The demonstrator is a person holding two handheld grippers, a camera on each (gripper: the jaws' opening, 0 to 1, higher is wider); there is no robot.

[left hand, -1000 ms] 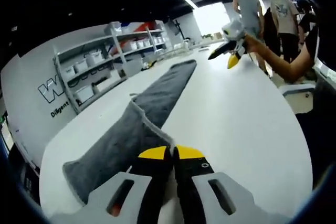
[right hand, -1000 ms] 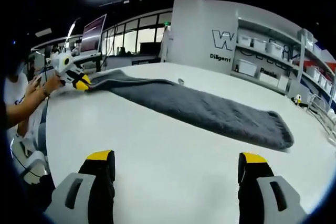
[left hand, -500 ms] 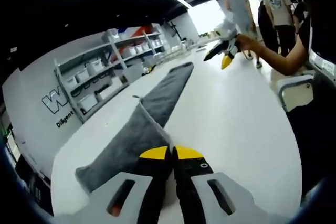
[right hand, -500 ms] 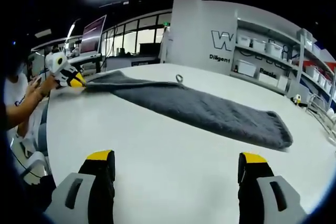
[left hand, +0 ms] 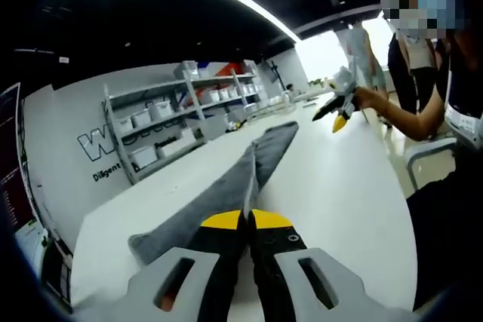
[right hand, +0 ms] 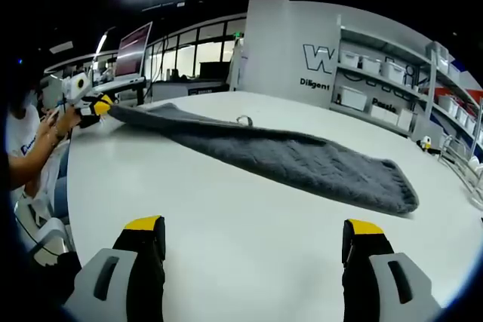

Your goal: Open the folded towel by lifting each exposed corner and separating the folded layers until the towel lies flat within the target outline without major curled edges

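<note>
1. Left gripper [left hand: 247, 220]: yellow-tipped fingers [left hand: 220, 221] pressed together, clamped on a thin raised edge of the grey towel [left hand: 226, 194], lifted clear of the worktop [left hand: 332, 186].
2. Right gripper [right hand: 253, 225]: fingers [right hand: 143, 225] spread wide apart, nothing between them, hovering over bare white worktop, well short of the towel's near long edge.
3. Seen from the left gripper view, right gripper off to the right, well apart from the towel, in a person's hand [left hand: 364, 97].
4. Towel: a long narrow strip, long axis running straight away from the left fingers toward the shelving [left hand: 177, 122]; in the right gripper view, stretched crosswise, left end raised at the left gripper, right end flat with a rounded corner near the worktop's far right.
5. Small loop tag [right hand: 244, 121] standing on the towel's far long edge, about mid-length.
6. Open room: broad bare worktop on the near side of the towel; narrower strip between the towel and the far rim.
7. Wall lettering: a large "W", the rest hidden by the shelving; smaller line beneath starting "Diligent".
8. White bins on the shelves; labels too small to read.
</note>
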